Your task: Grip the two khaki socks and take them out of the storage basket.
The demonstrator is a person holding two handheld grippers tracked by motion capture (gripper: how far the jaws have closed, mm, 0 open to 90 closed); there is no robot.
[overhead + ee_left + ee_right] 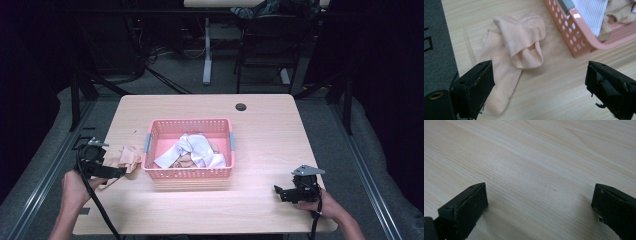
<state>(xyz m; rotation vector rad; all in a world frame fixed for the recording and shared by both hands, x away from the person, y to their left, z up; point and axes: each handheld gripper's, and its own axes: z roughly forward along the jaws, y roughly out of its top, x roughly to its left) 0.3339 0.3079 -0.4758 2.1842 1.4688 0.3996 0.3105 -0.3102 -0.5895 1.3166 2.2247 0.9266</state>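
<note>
Peach sock (515, 53) lies partly behind the left gripper (539, 82); both grippers' jaws spread, empty.

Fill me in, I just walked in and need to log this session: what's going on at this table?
A person sits at a wooden table holding a two-jaw gripper in each hand. The left gripper, jaws open, is at a peach sock lying on the table just outside a pink basket that holds white and beige clothing. Nothing is gripped yet. The right gripper, jaws open too, rests over bare tabletop near the front right.
</note>
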